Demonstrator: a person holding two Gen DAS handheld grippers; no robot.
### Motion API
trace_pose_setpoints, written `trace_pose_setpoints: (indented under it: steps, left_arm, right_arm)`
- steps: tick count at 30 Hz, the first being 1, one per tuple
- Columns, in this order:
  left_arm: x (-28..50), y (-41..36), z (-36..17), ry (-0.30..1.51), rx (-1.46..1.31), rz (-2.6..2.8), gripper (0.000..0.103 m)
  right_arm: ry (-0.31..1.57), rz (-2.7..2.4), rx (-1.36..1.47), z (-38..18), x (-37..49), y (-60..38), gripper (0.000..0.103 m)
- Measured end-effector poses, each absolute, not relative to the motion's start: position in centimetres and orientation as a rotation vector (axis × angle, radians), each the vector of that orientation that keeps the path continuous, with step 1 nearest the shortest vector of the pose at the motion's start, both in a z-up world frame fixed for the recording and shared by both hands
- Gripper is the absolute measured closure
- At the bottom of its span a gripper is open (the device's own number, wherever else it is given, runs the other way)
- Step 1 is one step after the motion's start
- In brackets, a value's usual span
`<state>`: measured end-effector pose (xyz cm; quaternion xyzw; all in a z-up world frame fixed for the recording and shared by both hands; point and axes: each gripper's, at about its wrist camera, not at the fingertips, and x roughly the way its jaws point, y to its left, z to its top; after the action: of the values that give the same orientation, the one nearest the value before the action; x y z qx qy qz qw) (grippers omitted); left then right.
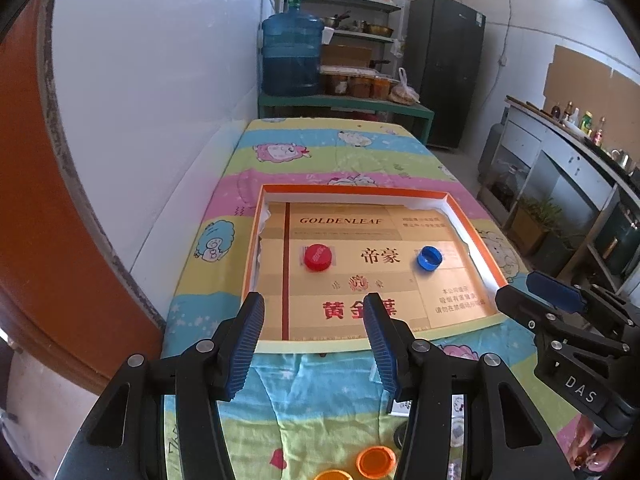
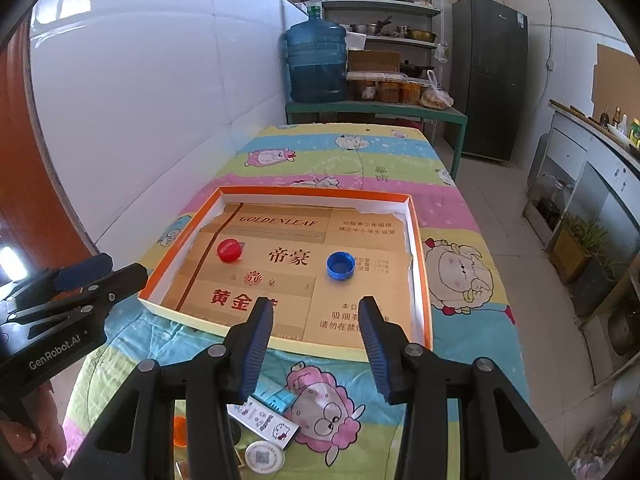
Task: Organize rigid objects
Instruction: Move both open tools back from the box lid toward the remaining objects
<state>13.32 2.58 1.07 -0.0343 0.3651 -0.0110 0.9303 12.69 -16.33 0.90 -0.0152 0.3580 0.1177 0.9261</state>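
Kitchen storeroom, whitewashed walls; shelving, a large blue water jug and a dark cabinet stand at the far end. We work at a long bench draped in a pastel cartoon-sheep cloth.

Item 1: shallow orange-rimmed cardboard tray, lined with flattened gold printed card, lying mid-bench. Serves as the collecting place.

Item 2: red plastic bottle cap, closed side up, on the tray floor toward its left.

Item 3: blue plastic bottle cap, hollow side showing, on the tray floor toward its right, well apart from the red one.

Item 4: two orange plastic caps on the cloth near the bench's front edge, outside the tray, partly cut off by the frame. Beside them, seen from the right wrist: a round white disc with a code label and a flat white printed packet.

Item 5: left gripper, jaws wide apart and holding nothing, hovering over the tray's near rim.

Item 6: right gripper, jaws likewise wide and empty, hovering over the same rim further right.

Step in hand, as we judge it: two caps are sorted into the tray, and we stand between placements with both grippers free. The next move calls for drawing one gripper back and down toward the loose pieces at the front edge, most readily an orange cap, straddling its rim with the jaws before closing, then carrying it over the tray wall to a bare patch between the red and blue caps.
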Motion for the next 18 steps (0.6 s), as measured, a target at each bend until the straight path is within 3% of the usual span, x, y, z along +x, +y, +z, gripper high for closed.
trace_pose_setpoints:
  steps: [18]
  left_arm:
    - [10.0,2.2,1.5,0.738,-0.069,-0.036,0.050]
  right_arm:
    - [0.726,0.240,-0.034,1.5,9.3,-16.5,0.059]
